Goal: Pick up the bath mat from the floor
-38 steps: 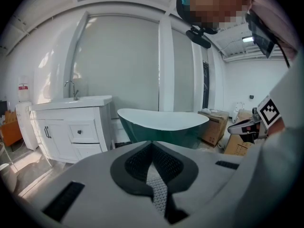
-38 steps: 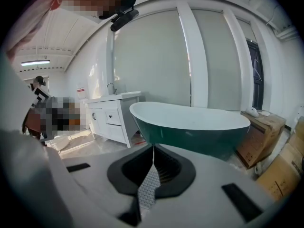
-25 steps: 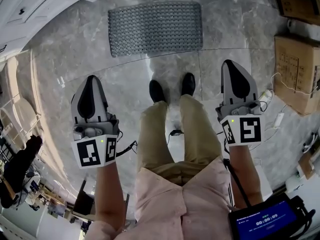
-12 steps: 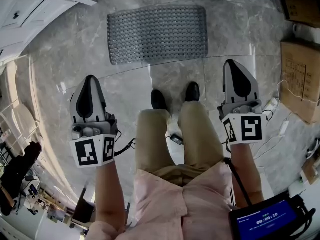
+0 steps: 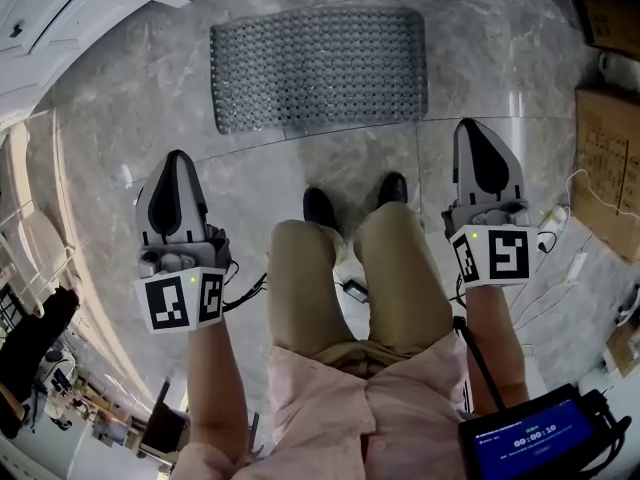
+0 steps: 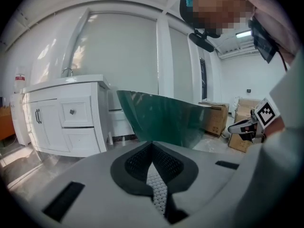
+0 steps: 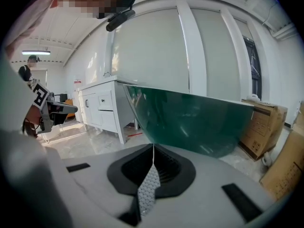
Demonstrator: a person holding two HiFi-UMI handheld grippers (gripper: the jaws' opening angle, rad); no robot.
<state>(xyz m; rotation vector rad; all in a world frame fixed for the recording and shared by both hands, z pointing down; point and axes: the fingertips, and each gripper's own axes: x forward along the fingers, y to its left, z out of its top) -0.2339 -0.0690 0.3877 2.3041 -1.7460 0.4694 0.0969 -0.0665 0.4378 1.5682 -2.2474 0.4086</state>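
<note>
Both arms are out in front, one either side of the legs. The mat (image 5: 318, 66) lies flat on the floor (image 5: 110, 108) at the upper middle of the head view, long side across the frame, just past the shoes (image 5: 318, 208). Nothing is touching it.

Left gripper (image 5: 177, 163), lower left of the mat: jaws pressed together, nothing between them. Right gripper (image 5: 473, 133), lower right of it: also pressed together and empty. Each gripper's own view looks out level at the green tub (image 7: 199, 122), not down at the floor, so the tips have yet to be aimed at the mat.

This looks like the reach-in, with the pick-up itself not begun. To do it well, I'd say:

- Spread both pairs of jaws before they get to the mat, since closed tips will only push it along the floor.
- Tip the noses down toward the near long edge, one gripper near each end.
- The mat sits flush, so a lower jaw has to slide under the edge. A shallow angle should get under it better than a steep one.
- It looks soft and full of holes, so expect it to sag. Pinch well in from the edge and lift both sides together.

Watch the cable (image 5: 560, 253) and box (image 5: 610, 158) at right.
</note>
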